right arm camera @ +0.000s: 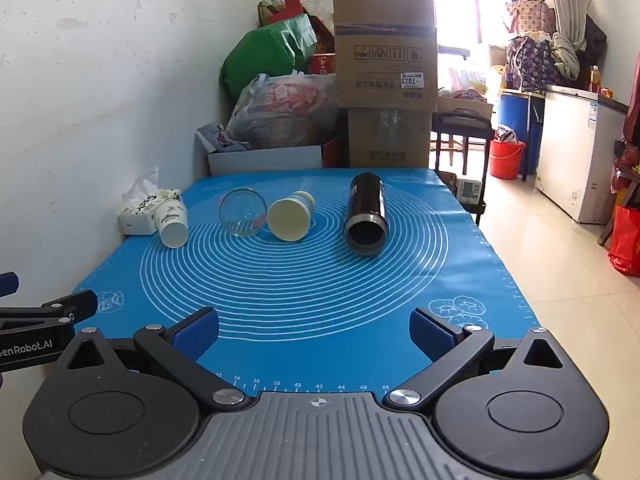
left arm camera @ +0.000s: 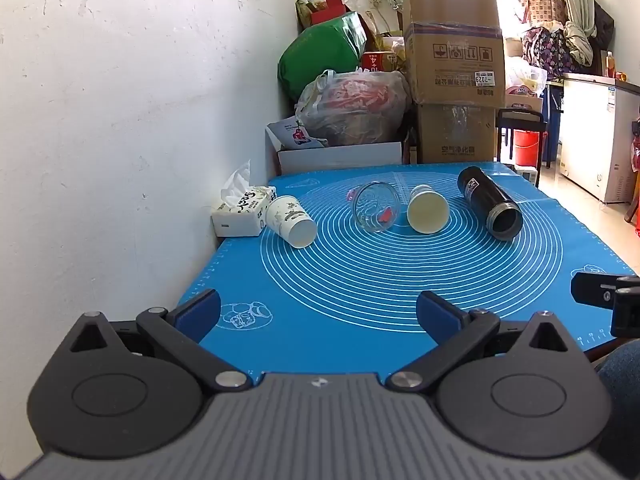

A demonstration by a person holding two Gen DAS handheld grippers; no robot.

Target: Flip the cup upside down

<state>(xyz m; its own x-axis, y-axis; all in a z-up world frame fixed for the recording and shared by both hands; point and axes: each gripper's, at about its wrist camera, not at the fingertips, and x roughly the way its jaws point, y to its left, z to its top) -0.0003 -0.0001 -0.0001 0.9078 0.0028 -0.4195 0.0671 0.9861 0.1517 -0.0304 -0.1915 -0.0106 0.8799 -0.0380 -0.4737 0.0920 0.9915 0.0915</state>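
Worktop: a table covered by a blue silicone mat (right arm camera: 304, 280) printed with white concentric rings, pushed up against a white plastered wall on its left side.
Paper cup: a white paper cup with a dark printed pattern (left arm camera: 290, 221) lies on its side at the far left of the mat, mouth facing the near edge, its base touching or just beside the tissue pack.
Tissue pack: a white soft pack of tissues (left arm camera: 240, 212) sits by the wall, one tissue sticking up from the top.
Glass cup: a clear glass tumbler (left arm camera: 376, 207) lies on its side, right of the paper cup, mouth towards me.
Cream cup: a pale yellow plastic cup (left arm camera: 427, 210) lies on its side just beside the glass; I cannot tell whether they touch.
Flask: a black cylindrical metal flask (right arm camera: 366, 214) lies on its side, apart from the others on the right, open end towards the near edge.
Left gripper (left arm camera: 318, 312): spread wide with nothing between its blue pads, held over the near edge of the mat, well apart from every cup.
Right gripper (right arm camera: 314, 330): likewise spread wide and holding nothing, over the near edge, level with the left one.
Behind the worktop: stacked brown cardboard boxes (right arm camera: 386, 68) and stuffed plastic bags.
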